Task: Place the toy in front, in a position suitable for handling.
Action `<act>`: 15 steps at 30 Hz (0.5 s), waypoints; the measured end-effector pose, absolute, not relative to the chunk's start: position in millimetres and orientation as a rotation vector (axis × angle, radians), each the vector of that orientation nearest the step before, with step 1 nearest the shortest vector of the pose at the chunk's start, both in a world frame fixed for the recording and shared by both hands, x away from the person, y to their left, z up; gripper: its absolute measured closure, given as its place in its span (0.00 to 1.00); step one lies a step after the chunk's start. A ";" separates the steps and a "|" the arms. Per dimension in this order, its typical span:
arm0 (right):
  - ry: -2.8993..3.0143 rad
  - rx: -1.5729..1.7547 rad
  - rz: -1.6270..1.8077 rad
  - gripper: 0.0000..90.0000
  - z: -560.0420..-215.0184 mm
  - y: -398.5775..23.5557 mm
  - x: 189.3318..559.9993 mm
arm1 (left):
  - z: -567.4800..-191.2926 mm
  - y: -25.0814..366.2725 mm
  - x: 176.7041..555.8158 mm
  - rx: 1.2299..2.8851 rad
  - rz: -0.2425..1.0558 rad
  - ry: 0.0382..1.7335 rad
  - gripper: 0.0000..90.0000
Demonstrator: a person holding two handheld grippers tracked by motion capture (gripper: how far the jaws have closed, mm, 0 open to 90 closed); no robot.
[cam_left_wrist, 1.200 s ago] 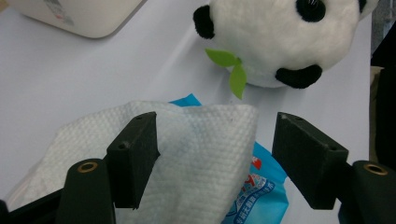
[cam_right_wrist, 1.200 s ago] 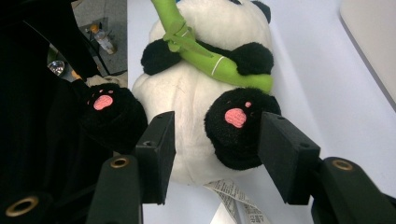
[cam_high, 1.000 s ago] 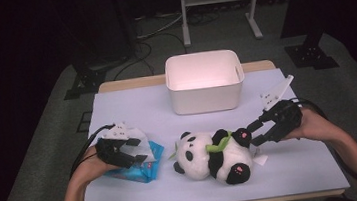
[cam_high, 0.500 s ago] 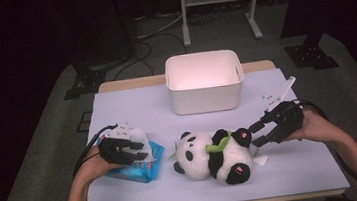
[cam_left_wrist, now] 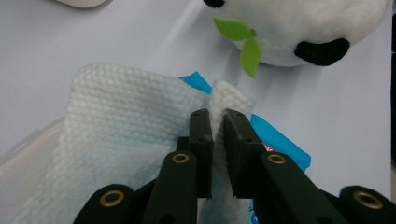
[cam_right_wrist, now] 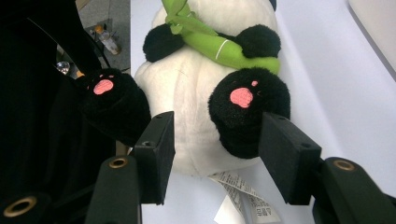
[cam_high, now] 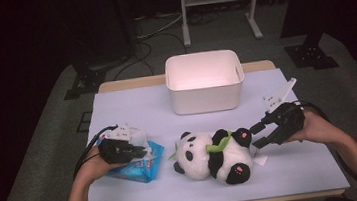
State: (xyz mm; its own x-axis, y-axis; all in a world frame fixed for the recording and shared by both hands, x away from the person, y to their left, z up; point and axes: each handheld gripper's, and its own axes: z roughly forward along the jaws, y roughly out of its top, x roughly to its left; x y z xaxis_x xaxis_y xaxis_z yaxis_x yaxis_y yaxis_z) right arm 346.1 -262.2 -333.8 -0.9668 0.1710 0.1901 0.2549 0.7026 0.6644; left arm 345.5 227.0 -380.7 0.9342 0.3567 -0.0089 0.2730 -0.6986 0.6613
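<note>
We see the left tongs (cam_left_wrist: 217, 140) closed on a raised fold of white wipe (cam_left_wrist: 229, 100); their jaws have just been closing, and the fold is now pinched between the two black pads. The wipe stands up out of a blue wipe pack (cam_high: 140, 165), which lies flat at the left front of the tabletop (cam_high: 132, 110). In the left gripper view we note more of the textured white sheet spread to the left of the jaws, with blue edges of the pack beyond it and to the right.

The left hand (cam_high: 90, 167) rests over the pack in the high view.

The right tongs (cam_right_wrist: 215, 154) stand partly open, gripping nothing. We see one black foot (cam_right_wrist: 245, 112) of the plush panda (cam_high: 212, 157) in the gap between the jaws, close to the right pad; whether it touches that pad we cannot tell. The panda lies on its back in the middle front of the tabletop, a green bamboo stalk (cam_right_wrist: 224, 46) across its chest, a paper tag (cam_right_wrist: 243, 198) under its lower end.

A white bin (cam_high: 204, 80) sits behind the panda, well apart from both tongs.
</note>
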 end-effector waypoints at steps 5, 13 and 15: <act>-2.794 -0.351 -1.123 0.49 -333.5 -264.3 346.1 | -377.6 227.1 344.9 2.368 0.136 0.451 0.94; -2.799 -0.345 -1.126 0.49 -332.6 -265.0 345.8 | -368.8 227.4 345.1 2.348 0.112 0.457 0.97; -2.798 -0.348 -1.125 0.49 -332.1 -264.9 345.5 | -367.7 226.2 344.8 2.343 0.112 0.458 0.98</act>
